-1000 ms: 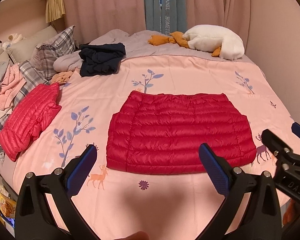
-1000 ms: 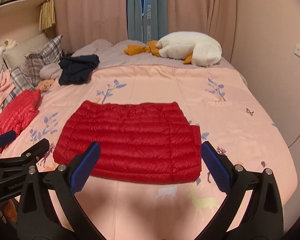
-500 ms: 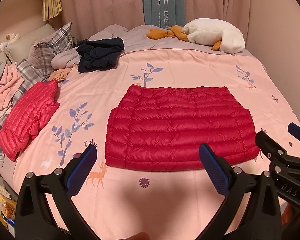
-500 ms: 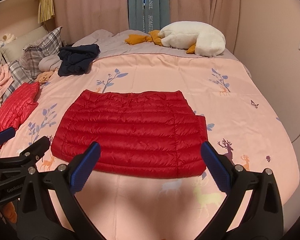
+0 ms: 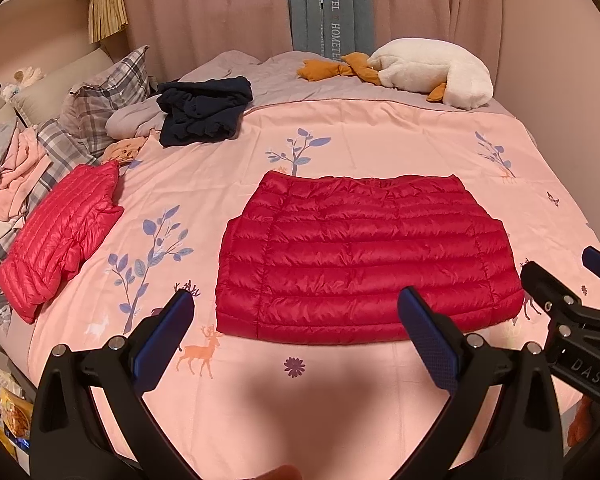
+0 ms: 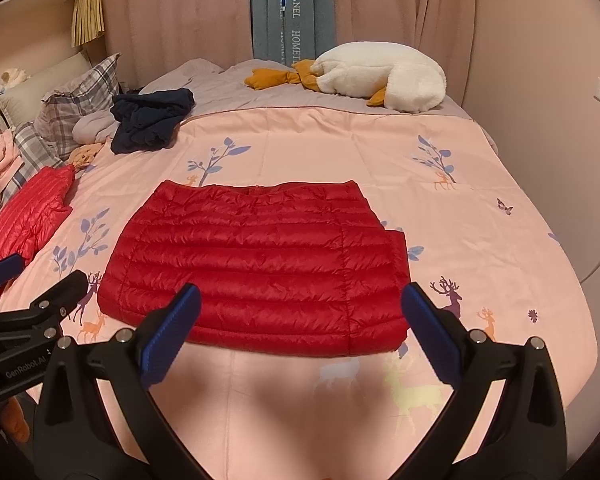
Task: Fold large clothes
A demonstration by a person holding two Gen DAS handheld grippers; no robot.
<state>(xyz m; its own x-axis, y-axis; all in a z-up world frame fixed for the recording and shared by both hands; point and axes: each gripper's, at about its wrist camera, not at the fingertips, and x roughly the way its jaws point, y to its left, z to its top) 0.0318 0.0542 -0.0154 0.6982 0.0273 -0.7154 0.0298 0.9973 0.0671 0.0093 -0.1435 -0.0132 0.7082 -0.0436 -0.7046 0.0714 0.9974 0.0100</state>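
The red puffy jacket (image 5: 364,256) lies flat in the middle of the bed (image 5: 380,128), already folded into a wide shape. Its long side runs left to right, across in front of me. Its near edge is just past my jaws. My left gripper (image 5: 296,332) hangs over the near left part of that edge, and its jaws are wide apart, holding nothing. My right gripper (image 6: 300,328) hangs over the near right part, jaws wide apart too. Each one is close to its own corner, so I think both should reach forward together.
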